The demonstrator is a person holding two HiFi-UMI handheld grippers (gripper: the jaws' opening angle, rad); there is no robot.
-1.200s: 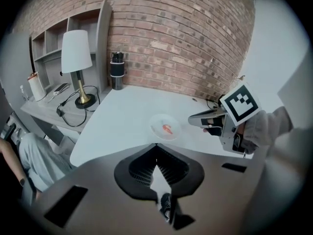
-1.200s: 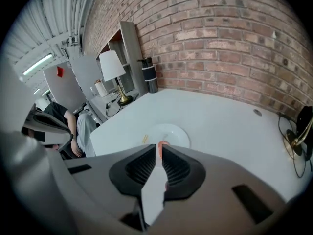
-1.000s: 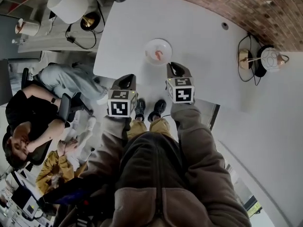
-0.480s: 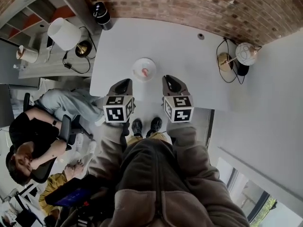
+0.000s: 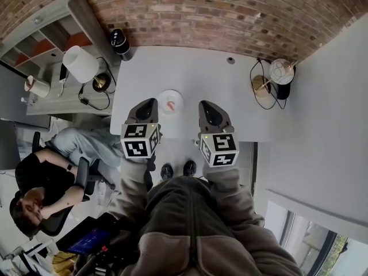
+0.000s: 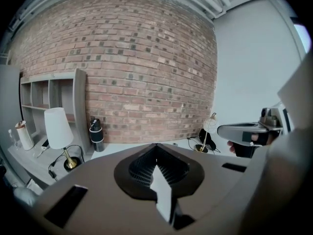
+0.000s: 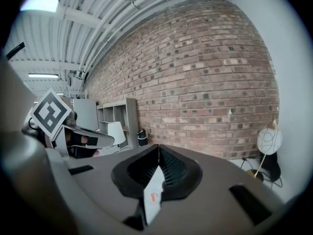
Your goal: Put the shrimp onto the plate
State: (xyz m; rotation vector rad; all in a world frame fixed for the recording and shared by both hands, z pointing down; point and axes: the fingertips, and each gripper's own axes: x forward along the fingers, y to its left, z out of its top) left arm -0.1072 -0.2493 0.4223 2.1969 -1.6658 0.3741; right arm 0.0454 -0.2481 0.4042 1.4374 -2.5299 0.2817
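A small white plate sits near the front edge of the white table, with the pink shrimp lying on it. My left gripper hangs just left of the plate, held high, and its jaws are shut and empty. My right gripper is to the plate's right, also shut with nothing in it. Both gripper views look level at the brick wall, so neither shows the plate or the shrimp.
A black cylinder stands at the table's back left corner and a globe lamp at its right end. A white-shade lamp stands on a side shelf to the left. A person sits at lower left.
The head view has pulled back, so the table and plate look smaller and more of the wall shows. Both grippers stay shut and now sit level with the plate in the picture.
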